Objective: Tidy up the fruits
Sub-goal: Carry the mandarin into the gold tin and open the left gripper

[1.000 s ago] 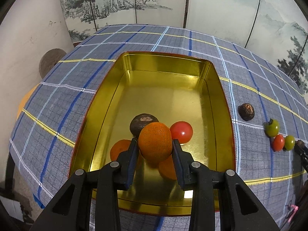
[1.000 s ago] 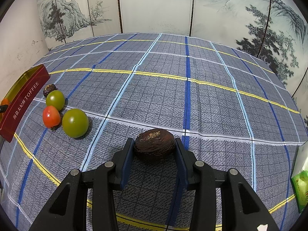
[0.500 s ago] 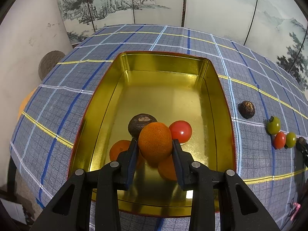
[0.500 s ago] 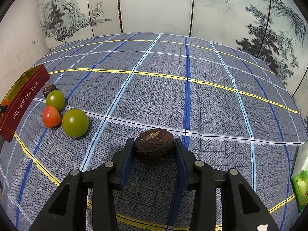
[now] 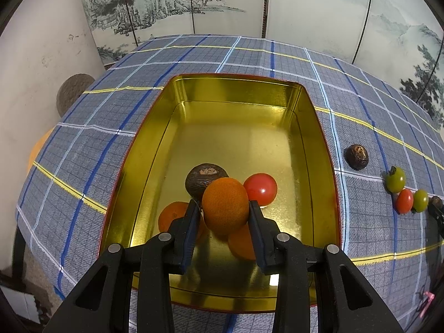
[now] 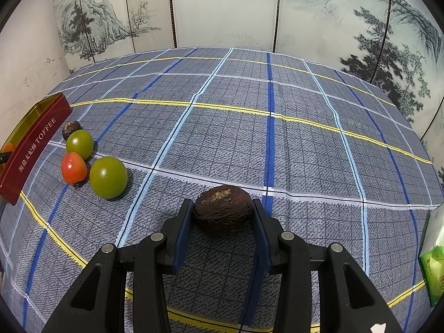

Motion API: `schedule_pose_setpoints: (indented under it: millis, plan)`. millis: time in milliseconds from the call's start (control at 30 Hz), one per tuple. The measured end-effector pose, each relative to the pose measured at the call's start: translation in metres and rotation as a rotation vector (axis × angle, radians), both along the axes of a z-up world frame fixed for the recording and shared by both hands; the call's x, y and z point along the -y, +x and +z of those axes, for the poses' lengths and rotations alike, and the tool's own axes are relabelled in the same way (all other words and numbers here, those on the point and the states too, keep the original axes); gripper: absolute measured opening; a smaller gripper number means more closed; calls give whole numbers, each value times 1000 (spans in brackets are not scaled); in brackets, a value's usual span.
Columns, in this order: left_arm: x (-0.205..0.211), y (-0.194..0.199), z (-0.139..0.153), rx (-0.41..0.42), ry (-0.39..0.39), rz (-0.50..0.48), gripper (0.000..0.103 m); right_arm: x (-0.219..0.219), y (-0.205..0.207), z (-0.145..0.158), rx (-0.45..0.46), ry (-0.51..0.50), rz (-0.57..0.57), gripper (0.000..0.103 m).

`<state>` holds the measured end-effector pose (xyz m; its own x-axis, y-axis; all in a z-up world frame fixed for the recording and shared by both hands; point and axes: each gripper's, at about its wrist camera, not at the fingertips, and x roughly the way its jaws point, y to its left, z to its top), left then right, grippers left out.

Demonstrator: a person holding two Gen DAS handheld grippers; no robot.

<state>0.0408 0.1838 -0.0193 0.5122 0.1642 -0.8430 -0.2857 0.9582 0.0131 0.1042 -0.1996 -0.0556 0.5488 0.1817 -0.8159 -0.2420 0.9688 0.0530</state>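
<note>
My left gripper (image 5: 224,208) is shut on an orange mandarin (image 5: 225,206), held above the near end of the gold tin (image 5: 319,127). Inside the tin lie a dark wrinkled fruit (image 5: 204,179), a red tomato (image 5: 261,188) and two more mandarins (image 5: 172,217), partly hidden by my fingers. My right gripper (image 6: 222,213) is shut on a dark brown wrinkled fruit (image 6: 222,212) just over the checked tablecloth (image 6: 249,127). To its left lie two green tomatoes (image 6: 108,177), a red tomato (image 6: 73,167) and a small dark fruit (image 6: 70,128).
The tin's red side (image 6: 33,149), lettered TOFFEE, stands at the far left of the right wrist view. A green packet (image 6: 434,269) lies at the right edge. A painted folding screen (image 6: 222,8) backs the table. The cloth's left edge (image 5: 36,222) drops off beside the tin.
</note>
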Motion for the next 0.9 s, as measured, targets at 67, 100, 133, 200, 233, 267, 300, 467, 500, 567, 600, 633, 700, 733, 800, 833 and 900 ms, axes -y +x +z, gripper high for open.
schedule_pose_setpoints:
  millis: [67,100,133,200,233,267,300,467,500,567,600,633,700,733,800,833,900]
  plan:
    - [-1,-1,-1,0,-2,0,37,-1,0,0,0,0,0,39]
    - [0,0,0,0,-1,0,37,0,0,0,0,0,0,39]
    - [0,0,0,0,-1,1,37,-1,0,0,0,0,0,39]
    - [0,0,0,-1,1,0,37,0,0,0,0,-1,0,39]
    - [0,-1,0,0,0,0,37,-1,0,0,0,-1,0,39]
    - [0,-1,-1,0,1,0,37,0,0,0,0,0,0,39]
    - [0,0,0,-1,1,0,37,0,0,0,0,0,1,40]
    - [-1,-2,0,0,6,0,37,-1,-1,0,0,0,1,40]
    - [-2,-3,1,1,7,0,37,-1,0,0,0,-1,1,40]
    - [-3,-4,1,4,9,0,39,-1,0,0,0,0,1,40]
    - [-3,-5,2,5,8,1,40,-1,0,0,0,0,1,40]
    - [-2,-4,3,5,8,2,43,-1,0,0,0,-1,2,40]
    - [-2,-5,5,9,10,0,45,-1,0,0,0,-1,2,40]
    - [-1,-6,6,11,11,-3,46,-1,0,0,0,-1,2,40]
    - [0,-6,8,16,15,-8,47,-1,-1,0,0,-2,1,40]
    - [2,-7,10,20,17,-12,47,-1,-1,0,0,-1,1,40]
    - [4,-8,12,28,26,-17,49,-2,-1,0,0,-1,1,40]
